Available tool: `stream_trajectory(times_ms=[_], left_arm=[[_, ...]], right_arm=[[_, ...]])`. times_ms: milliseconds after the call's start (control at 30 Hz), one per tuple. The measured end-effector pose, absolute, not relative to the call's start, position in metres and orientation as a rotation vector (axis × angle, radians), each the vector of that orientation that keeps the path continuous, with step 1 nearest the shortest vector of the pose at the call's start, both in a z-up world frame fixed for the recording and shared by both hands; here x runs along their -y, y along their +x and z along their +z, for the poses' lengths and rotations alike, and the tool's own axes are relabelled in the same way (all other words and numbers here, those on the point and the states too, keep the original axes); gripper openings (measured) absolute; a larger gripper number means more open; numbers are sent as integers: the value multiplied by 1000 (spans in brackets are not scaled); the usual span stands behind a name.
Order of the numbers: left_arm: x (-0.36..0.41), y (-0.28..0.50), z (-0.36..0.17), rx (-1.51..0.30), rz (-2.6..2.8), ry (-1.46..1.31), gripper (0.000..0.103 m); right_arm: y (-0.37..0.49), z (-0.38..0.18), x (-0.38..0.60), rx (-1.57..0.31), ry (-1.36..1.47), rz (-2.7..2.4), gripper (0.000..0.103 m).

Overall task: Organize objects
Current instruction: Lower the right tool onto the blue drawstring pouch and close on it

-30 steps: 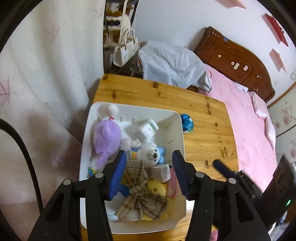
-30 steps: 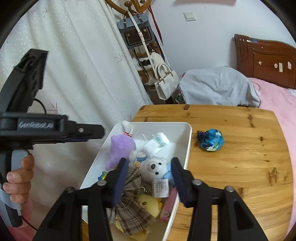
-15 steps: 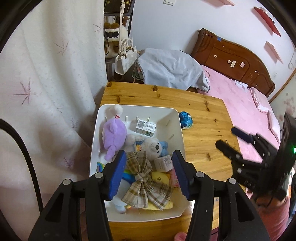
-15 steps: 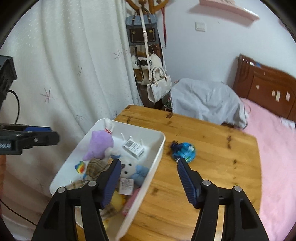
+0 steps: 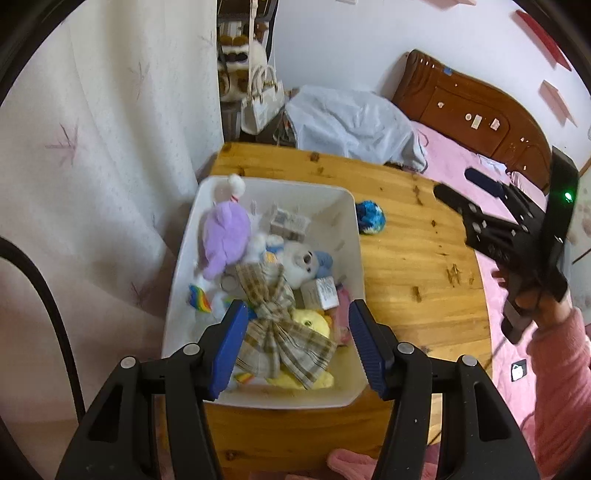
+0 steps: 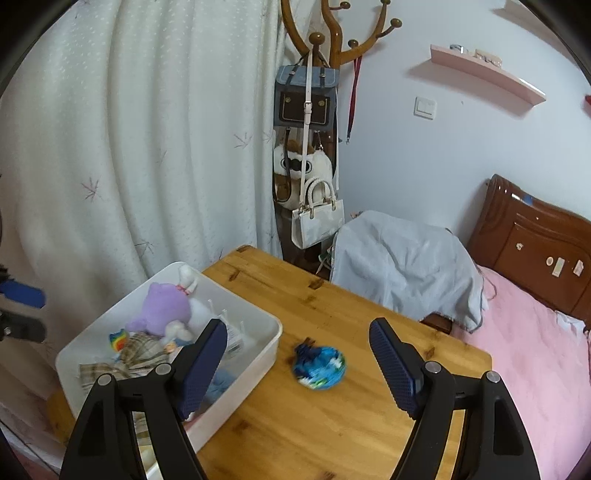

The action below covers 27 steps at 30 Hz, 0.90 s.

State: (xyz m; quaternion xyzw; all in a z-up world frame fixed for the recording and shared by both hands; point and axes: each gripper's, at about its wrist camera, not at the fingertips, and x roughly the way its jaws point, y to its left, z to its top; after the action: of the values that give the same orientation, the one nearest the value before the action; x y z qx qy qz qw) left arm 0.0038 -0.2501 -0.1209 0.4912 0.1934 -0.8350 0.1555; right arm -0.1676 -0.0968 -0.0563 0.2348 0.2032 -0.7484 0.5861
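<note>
White bin (image 5: 352,236) holds a purple plush (image 5: 223,236), a beige-brown plaid bow (image 5: 280,332) and a yellow plush (image 5: 312,321); the ball (image 6: 319,367) is blue (with green flecks), the table (image 6: 332,424) honey-coloured wood.

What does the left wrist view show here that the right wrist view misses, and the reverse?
Left wrist only: the yellow plush and white bear deep in the bin, plus the right gripper held over the table's far side. Right wrist only: the coat rack and pink shelf. Both: white bin, purple plush, blue ball, plaid bow.
</note>
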Motion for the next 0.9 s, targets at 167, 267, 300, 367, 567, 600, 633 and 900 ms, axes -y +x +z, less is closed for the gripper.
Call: stream_trajectory(times_ms=[167, 267, 300, 367, 567, 600, 633, 900], left_arm=[[236, -7, -124, -575, -2381, 1410, 61], [227, -13, -127, -589, -2385, 1408, 61], [224, -16, -127, -586, -2379, 1401, 61], [220, -20, -128, -572, -2365, 1391, 61], [211, -26, -127, -593, -2366, 1335, 61], [210, -26, -126, -600, -2370, 1325, 61], [209, -27, -126, -604, -2368, 1314, 61], [207, -26, -136, -650, -2300, 1323, 61]], right_arm=[[-194, -81, 103, -451, 550, -1770, 81], [-208, -100, 110, -449, 579, -1749, 81], [-212, -106, 112, -448, 583, -1739, 81], [-216, -116, 115, -448, 596, -1726, 81], [-228, -151, 128, -462, 657, -1712, 81], [-230, -158, 130, -452, 678, -1708, 81], [-232, -163, 133, -446, 698, -1707, 81], [-237, -198, 152, -442, 814, -1689, 81]])
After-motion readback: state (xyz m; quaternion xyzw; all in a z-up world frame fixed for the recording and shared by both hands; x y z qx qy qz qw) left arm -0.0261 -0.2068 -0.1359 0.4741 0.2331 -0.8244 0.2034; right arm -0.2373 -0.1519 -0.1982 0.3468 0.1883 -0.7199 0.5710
